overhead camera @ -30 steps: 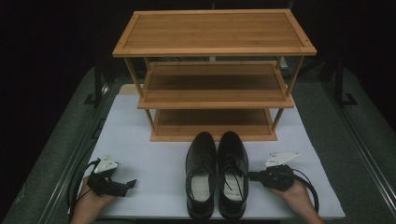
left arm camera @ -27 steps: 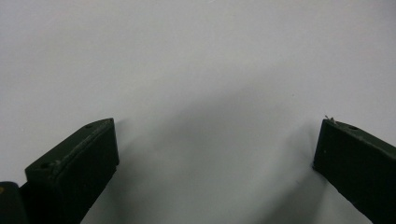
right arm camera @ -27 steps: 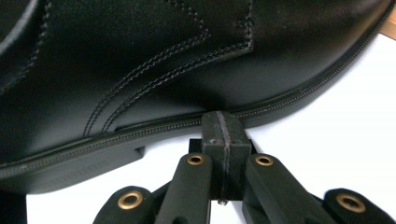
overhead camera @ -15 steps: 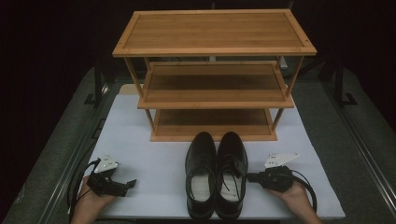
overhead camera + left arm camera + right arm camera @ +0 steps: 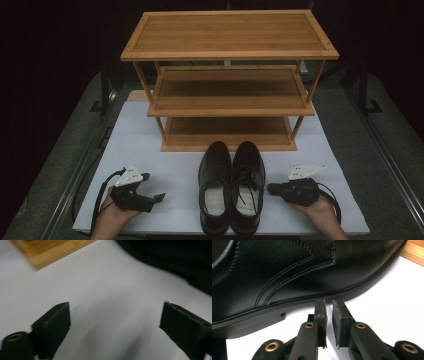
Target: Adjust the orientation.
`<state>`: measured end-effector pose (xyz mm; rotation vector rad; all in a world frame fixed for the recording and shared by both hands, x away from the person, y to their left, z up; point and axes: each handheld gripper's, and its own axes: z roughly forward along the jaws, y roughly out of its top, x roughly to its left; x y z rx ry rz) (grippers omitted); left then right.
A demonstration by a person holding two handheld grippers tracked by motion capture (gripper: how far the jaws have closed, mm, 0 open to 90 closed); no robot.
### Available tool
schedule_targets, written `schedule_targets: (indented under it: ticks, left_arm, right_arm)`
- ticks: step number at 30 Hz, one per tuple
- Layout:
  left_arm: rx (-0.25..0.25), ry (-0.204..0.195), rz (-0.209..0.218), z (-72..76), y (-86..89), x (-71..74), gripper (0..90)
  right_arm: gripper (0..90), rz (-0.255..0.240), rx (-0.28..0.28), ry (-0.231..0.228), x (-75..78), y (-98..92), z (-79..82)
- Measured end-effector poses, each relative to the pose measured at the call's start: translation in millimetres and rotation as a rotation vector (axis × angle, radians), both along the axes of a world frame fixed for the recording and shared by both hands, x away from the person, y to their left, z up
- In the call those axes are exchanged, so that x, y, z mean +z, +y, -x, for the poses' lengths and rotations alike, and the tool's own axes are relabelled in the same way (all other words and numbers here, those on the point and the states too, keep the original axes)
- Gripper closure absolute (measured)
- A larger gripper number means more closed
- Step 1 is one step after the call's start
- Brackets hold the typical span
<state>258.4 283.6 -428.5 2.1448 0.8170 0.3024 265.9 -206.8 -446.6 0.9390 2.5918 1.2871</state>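
Your right gripper (image 5: pixel 329 322) has just been opening: its jaws stand a narrow slit apart, empty, tips at the welt of the right black leather shoe (image 5: pixel 247 185). Your left gripper (image 5: pixel 150 197), at the pair's nine o'clock, is wide and empty. The pair sits on the white mat (image 5: pixel 165 160), the bamboo shoe rack (image 5: pixel 230 47) at twelve o'clock. The leather looks stiff, slick and fairly heavy; I'd pinch the heel collar.
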Motion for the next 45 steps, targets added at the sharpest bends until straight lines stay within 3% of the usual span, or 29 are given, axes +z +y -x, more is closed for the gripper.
schedule_targets:
  ticks: [5, 9, 18, 27, 35, 45]
  left_arm:
    - [-0.058, 0.013, 0.006, 0.8, -22.4, 3.9, 14.2]
    - [-0.109, -0.003, 0.028, 3.3, -39.7, 14.8, 14.3]
    - [-0.179, 0.001, 0.106, 1.4, -66.0, 32.9, 16.4]
    - [-0.237, -0.021, 0.113, -5.3, -86.7, 49.6, 16.5]
    - [-0.277, -0.031, 0.11, -9.6, -106.3, 57.6, 16.5]
    - [-0.272, -0.026, 0.114, -16.2, -108.2, 55.0, 22.5]
  right_arm:
    - [76.9, -0.016, -0.007, -0.005, 3.4, -1.6, 1.8]
    - [75.0, -0.048, -0.013, -0.027, 13.3, -4.2, 4.9]
    - [66.3, -0.109, -0.012, -0.069, 35.3, -2.2, 9.0]
    - [58.7, -0.135, 0.001, -0.116, 55.4, 7.1, 14.5]
    - [56.2, -0.14, 0.032, -0.131, 64.8, 19.8, 18.5]
    - [54.3, -0.125, 0.042, -0.123, 64.4, 30.1, 17.5]
